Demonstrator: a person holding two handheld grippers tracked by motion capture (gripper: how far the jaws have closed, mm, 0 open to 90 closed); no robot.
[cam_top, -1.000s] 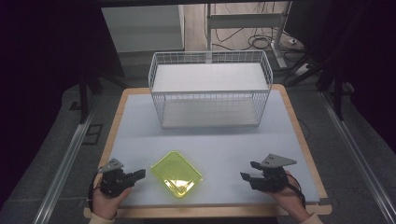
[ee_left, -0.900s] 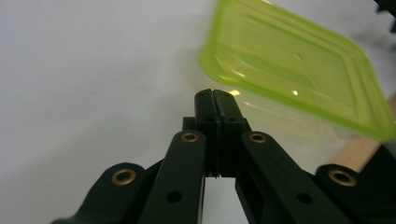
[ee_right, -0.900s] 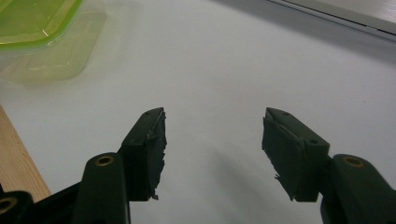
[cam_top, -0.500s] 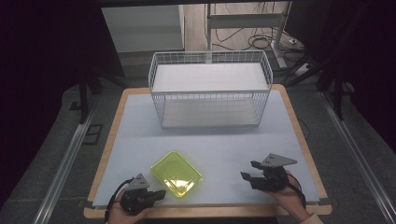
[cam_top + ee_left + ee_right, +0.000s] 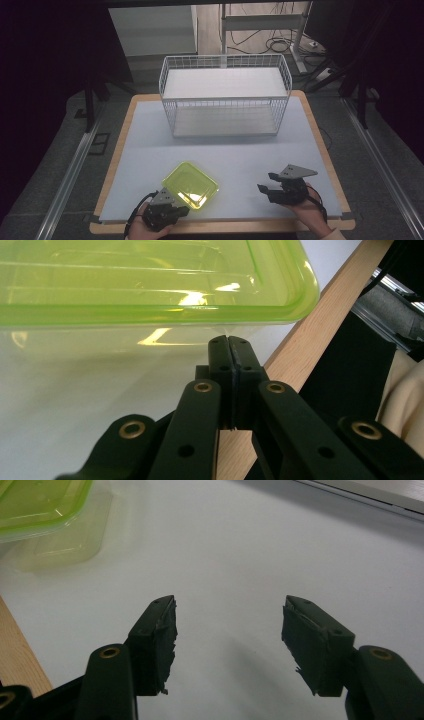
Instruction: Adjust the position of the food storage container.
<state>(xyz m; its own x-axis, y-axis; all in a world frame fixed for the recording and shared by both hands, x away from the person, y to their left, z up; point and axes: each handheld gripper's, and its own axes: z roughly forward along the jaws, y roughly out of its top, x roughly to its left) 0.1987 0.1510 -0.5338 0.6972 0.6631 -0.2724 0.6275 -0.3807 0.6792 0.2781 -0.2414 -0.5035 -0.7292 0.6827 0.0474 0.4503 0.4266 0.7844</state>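
A translucent yellow-green plastic container [image 5: 190,184] lies on the white table top [image 5: 240,155] near the front edge. My left gripper [image 5: 181,210] sits at the container's near corner. In the left gripper view, my left gripper [image 5: 230,341] is shut with nothing between its jaws, and its tips are just under the rim of the container [image 5: 150,285]. My right gripper [image 5: 266,188] rests on the table to the right of the container, apart from it. In the right gripper view it [image 5: 230,617] stands open over bare table, with the container [image 5: 40,502] at the upper left.
A white wire basket [image 5: 225,95] stands at the back middle of the table. The wooden table edge [image 5: 320,330] runs close beside my left gripper. Metal rails [image 5: 70,175] flank the table on the floor.
My left gripper has moved right along the front edge, from the table's left side to the container's near corner. The right gripper and the container have not moved.
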